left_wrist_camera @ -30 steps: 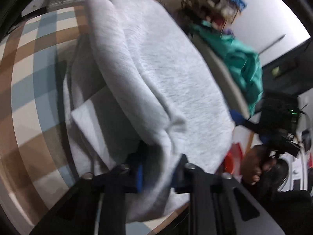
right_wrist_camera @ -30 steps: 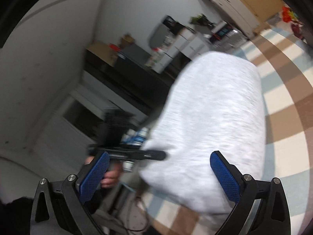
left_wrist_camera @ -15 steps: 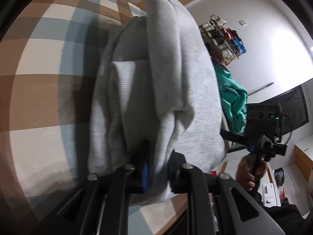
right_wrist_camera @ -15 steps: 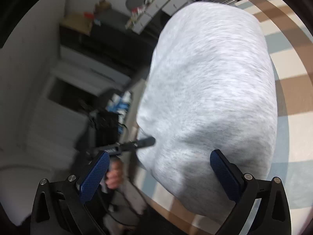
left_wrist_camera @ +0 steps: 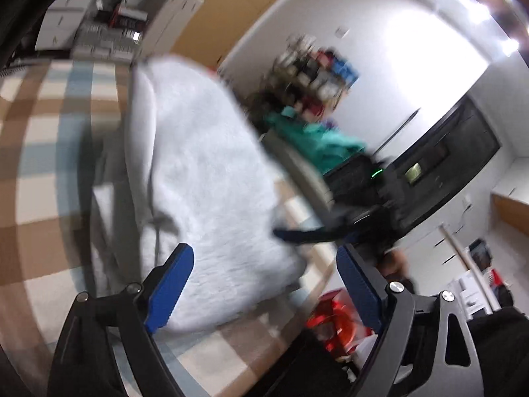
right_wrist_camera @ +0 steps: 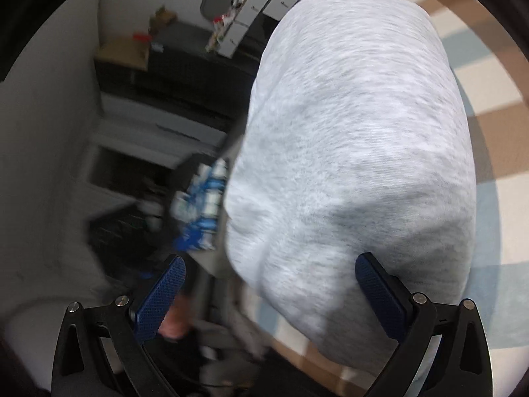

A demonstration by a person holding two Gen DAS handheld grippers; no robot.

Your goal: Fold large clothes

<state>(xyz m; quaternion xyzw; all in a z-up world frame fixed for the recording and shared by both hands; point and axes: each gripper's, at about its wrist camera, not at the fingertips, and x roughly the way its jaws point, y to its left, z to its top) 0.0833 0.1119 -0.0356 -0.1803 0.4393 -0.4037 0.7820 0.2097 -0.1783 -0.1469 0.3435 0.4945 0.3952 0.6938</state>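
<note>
A light grey sweatshirt (left_wrist_camera: 205, 178) lies folded in a thick bundle on the checked table top (left_wrist_camera: 43, 152). My left gripper (left_wrist_camera: 264, 274) hovers at its near edge with the jaws opening wide; the cloth lies between and beyond the blue pads (left_wrist_camera: 172, 284) but is not pressed. In the right wrist view the same sweatshirt (right_wrist_camera: 357, 139) fills the middle. My right gripper (right_wrist_camera: 271, 284) stands open at its near end, pads apart from the cloth. The right gripper (left_wrist_camera: 310, 233) also shows, blurred, past the bundle in the left wrist view.
The table edge (left_wrist_camera: 317, 264) runs just right of the bundle. Beyond it are a teal cloth (left_wrist_camera: 317, 142) on a chair, a cluttered shelf (left_wrist_camera: 314, 76), a dark screen (left_wrist_camera: 443, 162) and red things (left_wrist_camera: 334, 314) on the floor. Cabinets (right_wrist_camera: 244, 29) stand behind in the right wrist view.
My left gripper let go of the sweatshirt's fold and its jaws spread wide as it drew back. The right gripper stayed open and dipped closer over the bundle.
</note>
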